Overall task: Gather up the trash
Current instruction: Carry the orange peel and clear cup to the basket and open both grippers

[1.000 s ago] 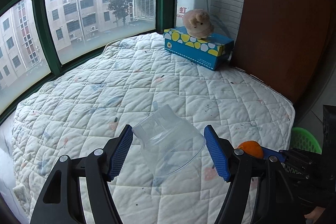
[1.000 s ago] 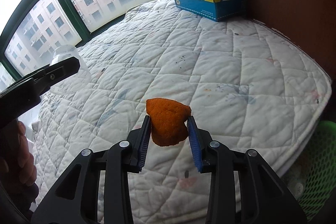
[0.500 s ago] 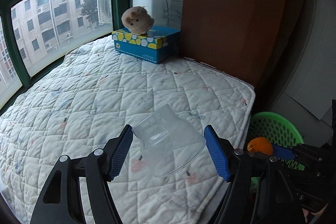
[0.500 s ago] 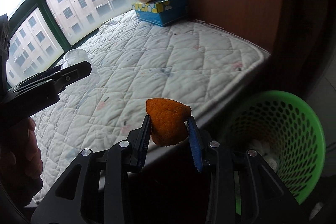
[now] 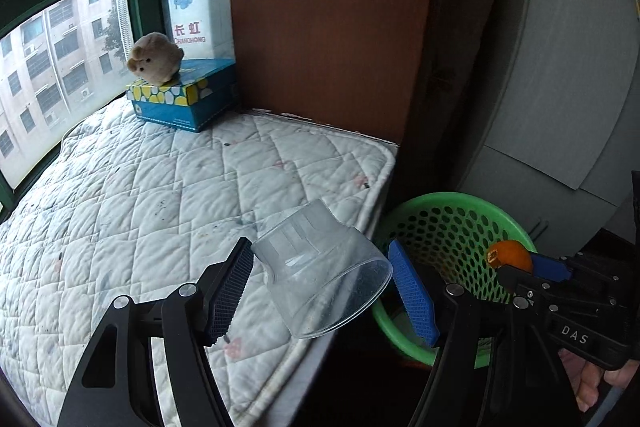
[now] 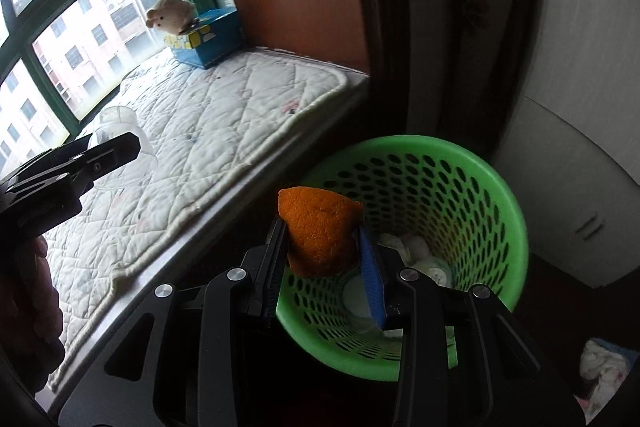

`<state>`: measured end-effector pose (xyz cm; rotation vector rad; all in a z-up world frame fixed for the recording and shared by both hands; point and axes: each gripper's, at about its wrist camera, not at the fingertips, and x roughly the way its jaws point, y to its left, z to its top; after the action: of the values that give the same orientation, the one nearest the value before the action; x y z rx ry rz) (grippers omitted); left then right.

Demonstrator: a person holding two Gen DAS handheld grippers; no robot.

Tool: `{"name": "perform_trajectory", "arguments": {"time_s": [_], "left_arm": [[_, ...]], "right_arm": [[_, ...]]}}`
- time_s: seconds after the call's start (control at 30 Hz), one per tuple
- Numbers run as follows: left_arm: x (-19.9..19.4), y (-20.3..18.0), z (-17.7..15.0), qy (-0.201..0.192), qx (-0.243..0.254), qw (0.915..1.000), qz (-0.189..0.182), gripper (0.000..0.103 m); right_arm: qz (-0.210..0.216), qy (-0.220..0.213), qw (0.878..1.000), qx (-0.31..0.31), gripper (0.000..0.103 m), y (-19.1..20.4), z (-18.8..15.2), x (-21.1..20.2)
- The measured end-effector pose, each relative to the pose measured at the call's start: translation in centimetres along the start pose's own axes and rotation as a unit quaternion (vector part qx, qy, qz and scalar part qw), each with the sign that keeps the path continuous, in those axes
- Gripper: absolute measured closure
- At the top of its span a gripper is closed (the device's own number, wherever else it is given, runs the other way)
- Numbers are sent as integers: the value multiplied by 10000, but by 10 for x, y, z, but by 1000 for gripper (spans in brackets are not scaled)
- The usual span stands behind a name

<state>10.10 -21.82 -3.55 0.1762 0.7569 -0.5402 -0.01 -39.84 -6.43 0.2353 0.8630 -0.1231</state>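
Your right tool (image 6: pixel 322 255) is clamped on the orange peel (image 6: pixel 318 233), held over the near rim of the green basket (image 6: pixel 480 187) (white scraps lie at its bottom). Your left tool (image 5: pixel 320 283) grips a clear plastic cup (image 5: pixel 320 275) above the edge of the quilted mattress (image 5: pixel 160 187), just beside the basket.

An orange peel (image 6: pixel 320 237) is squeezed between the two fingers of the right gripper (image 6: pixel 324 267). A green basket (image 6: pixel 496 187) is seen just past the fingertips, and white trash is seen at its bottom. Off to the left of the fingers, a clear plastic cup (image 6: pixel 120 147) is held by the left gripper (image 6: pixel 96 159) over a white quilted mat (image 6: pixel 224 115).
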Motion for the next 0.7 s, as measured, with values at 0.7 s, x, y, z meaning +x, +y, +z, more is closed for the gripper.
{"name": "perform_trajectory", "arguments": {"time_s": [0.7], "left_arm": [[21, -65, 5, 170, 466, 9980, -392, 35]], "right_arm": [[-425, -243, 9976, 492, 41, -59, -6, -29]]}}
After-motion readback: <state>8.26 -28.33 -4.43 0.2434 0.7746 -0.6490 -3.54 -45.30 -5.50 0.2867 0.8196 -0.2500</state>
